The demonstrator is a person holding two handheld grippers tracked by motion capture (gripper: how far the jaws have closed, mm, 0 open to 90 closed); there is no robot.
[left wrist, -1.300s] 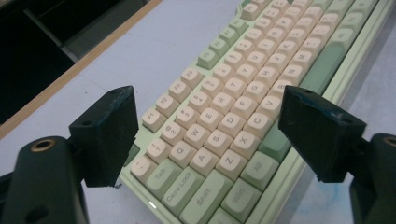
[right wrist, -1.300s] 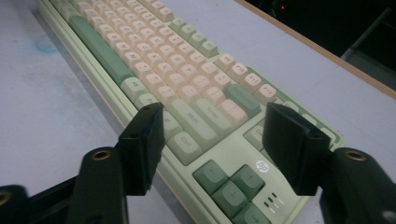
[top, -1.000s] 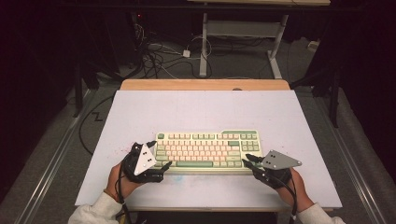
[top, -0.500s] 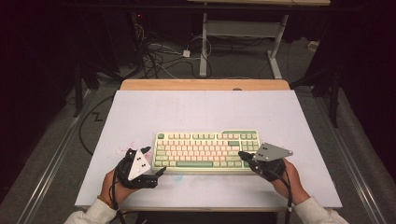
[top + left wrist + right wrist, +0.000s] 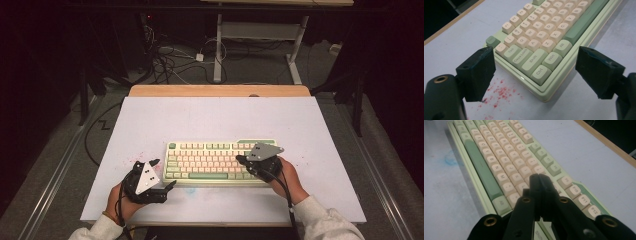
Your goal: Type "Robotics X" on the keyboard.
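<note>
The keyboard [image 5: 220, 162] lies near the front of the white worktop [image 5: 220, 117]. The right gripper [image 5: 241, 161], jaws together and empty, sits over the keys at its right part. The left gripper [image 5: 165, 175], jaws apart, hovers off its front left corner, beside red specks [image 5: 499, 91].

right gripper [image 5: 245, 162]: shifts from the table off the keyboard's [image 5: 220, 162] 3 o'clock end toward 9 o'clock, and now sits over the right-hand keys.
right jaws: have just been closing and now meet, nothing between them.
left gripper [image 5: 165, 175]: slips slightly toward 7 o'clock, off the keyboard's near-left corner.
</note>
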